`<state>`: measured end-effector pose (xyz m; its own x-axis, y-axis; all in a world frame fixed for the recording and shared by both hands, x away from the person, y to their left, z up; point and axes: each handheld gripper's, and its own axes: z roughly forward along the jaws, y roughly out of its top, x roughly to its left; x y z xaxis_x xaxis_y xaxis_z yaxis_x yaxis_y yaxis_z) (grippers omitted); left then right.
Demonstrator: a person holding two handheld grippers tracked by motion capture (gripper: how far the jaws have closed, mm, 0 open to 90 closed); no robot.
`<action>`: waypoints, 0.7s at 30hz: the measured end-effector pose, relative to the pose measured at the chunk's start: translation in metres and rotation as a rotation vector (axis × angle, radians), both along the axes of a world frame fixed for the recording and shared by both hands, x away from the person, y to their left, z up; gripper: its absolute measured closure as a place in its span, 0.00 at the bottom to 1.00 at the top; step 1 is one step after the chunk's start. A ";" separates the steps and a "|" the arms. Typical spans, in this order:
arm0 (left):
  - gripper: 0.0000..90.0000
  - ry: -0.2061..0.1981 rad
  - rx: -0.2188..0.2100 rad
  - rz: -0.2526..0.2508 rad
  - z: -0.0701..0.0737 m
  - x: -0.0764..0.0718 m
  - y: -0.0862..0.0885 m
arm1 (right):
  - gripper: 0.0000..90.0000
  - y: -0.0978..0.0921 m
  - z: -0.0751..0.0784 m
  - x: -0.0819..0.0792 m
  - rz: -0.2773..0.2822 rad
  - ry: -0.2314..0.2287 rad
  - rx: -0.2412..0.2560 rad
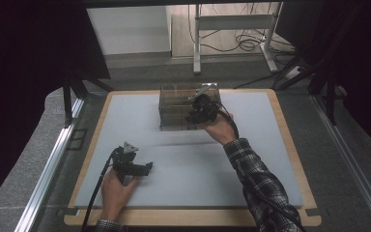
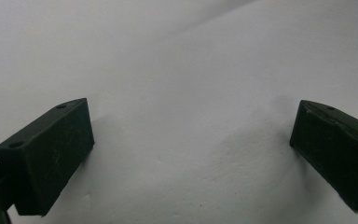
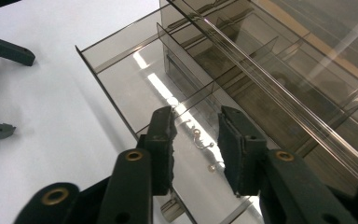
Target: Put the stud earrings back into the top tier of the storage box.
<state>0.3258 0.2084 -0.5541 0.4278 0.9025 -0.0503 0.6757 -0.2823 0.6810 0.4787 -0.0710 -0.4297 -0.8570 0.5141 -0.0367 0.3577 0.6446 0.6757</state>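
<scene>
Right hand-held gripper (image 3: 196,140): we see its two black jaws parted by a narrow gap, pinching nothing. They hang over the pulled-out drawer of the organiser. In the high view this gripper (image 1: 200,110) sits at the front right of the box, held by a hand whose sleeve (image 1: 256,179) is plaid.

Left hand-held gripper (image 2: 191,140): we see its jaws spread wide, holding nothing, with only the pale worktop between them. In the high view it (image 1: 147,168) rests low near the front left of the worktop, well apart from the box, with its jaws pointing right.

Organiser box (image 1: 183,108): a smoky, see-through plastic box that stands on the far middle of the worktop.

Drawer (image 3: 121,79): a clear tray drawn out of the box toward the left of the right gripper view and split by thin dividers into compartments.

Small metal pieces (image 3: 200,140): we make out a tiny hook and one or two beads on the drawer floor, just below the gap between the right gripper's jaws. They are too small for us to name exactly.

Worktop (image 1: 183,164): a pale grey mat on a wooden board.
</scene>
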 end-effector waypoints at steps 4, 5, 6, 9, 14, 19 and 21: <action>0.00 0.001 0.001 0.000 0.000 0.000 0.000 | 0.66 -0.001 0.003 -0.004 0.003 -0.008 0.007; 0.00 0.000 0.001 0.000 0.000 0.000 0.000 | 0.66 -0.002 0.004 -0.004 0.006 -0.010 0.009; 0.00 0.001 0.000 0.000 0.000 0.000 0.000 | 0.65 -0.002 0.005 -0.006 0.003 -0.009 0.010; 0.00 0.000 0.000 0.000 0.000 0.000 0.000 | 0.63 -0.002 0.006 -0.009 0.011 -0.011 0.010; 0.00 -0.001 0.000 0.000 0.000 0.000 0.000 | 0.59 -0.003 0.007 -0.015 0.026 -0.020 0.009; 0.00 -0.001 0.000 0.001 0.000 0.000 0.000 | 0.54 -0.004 0.007 -0.022 0.030 -0.022 0.016; 0.00 0.000 0.001 0.000 0.000 0.000 0.000 | 0.52 -0.004 0.007 -0.024 0.035 -0.024 0.016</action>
